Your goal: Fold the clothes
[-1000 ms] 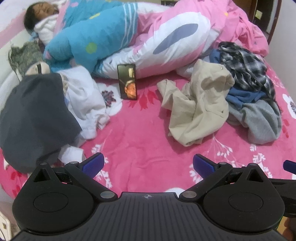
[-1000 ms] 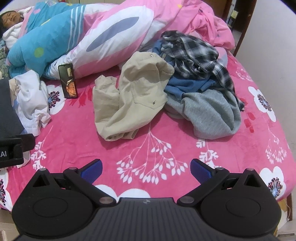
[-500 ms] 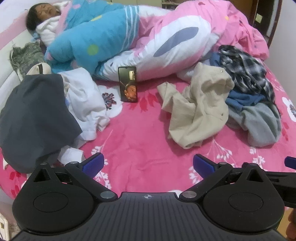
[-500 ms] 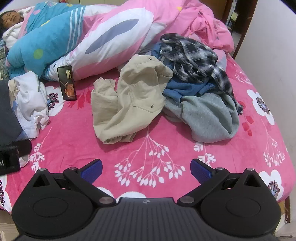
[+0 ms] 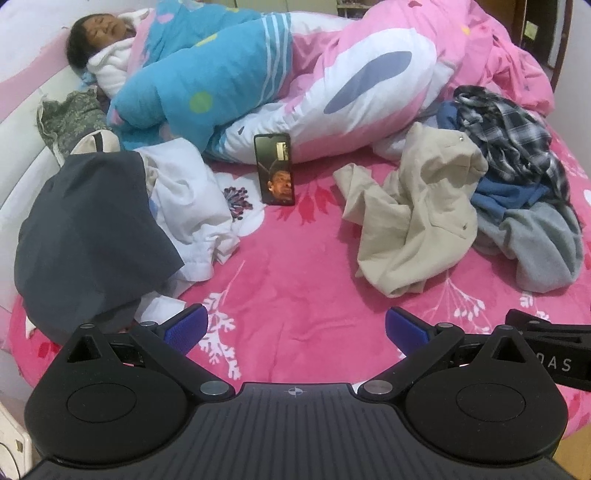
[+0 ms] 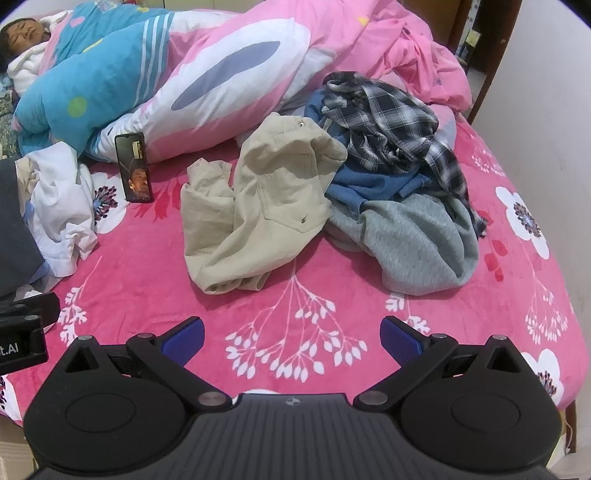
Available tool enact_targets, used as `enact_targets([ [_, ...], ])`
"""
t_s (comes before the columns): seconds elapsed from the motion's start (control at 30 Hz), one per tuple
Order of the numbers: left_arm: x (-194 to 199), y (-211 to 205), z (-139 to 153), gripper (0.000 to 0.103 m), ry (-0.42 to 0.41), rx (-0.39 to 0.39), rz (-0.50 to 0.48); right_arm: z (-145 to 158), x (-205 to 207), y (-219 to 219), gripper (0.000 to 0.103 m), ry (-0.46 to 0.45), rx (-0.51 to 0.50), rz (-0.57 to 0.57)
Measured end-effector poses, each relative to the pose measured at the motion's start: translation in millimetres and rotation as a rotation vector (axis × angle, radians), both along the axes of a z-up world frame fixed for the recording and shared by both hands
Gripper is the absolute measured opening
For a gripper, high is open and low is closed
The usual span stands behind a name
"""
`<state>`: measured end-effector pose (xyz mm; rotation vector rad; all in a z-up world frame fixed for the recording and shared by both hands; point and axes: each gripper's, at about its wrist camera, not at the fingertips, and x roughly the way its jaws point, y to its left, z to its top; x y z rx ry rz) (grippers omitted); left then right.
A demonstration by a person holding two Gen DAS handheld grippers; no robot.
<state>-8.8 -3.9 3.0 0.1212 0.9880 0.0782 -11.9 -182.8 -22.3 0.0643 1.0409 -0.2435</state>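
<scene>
Beige crumpled trousers (image 6: 258, 206) lie on the pink bed (image 6: 295, 295) just ahead of the right claw (image 6: 291, 334), whose jaws, like the left claw's (image 5: 295, 328), gape wide and empty, so picking a garment seems pending, calling for a forward reach.

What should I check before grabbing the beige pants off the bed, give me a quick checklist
1. Left gripper open and empty: ok.
2. Right gripper open and empty: ok.
3. Beige pants reachable from the front, bare bedspread before them: ok.
4. Pants free of the pile: not ok; their right side lies against the grey sweatshirt and blue garment.
5. Phone clear of the pants: ok, it stands apart to their left, leaning on the duvet.
6. Sleeping person clear of the work area: ok, at the far left end of the bed.
</scene>
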Motion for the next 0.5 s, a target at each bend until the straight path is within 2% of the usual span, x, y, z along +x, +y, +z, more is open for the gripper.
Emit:
enact_targets([
  [0.5, 6, 5, -9, 0.103, 0.019, -0.017, -0.006, -9, 15, -5, 0.103, 0.002, 0.020, -0.008],
])
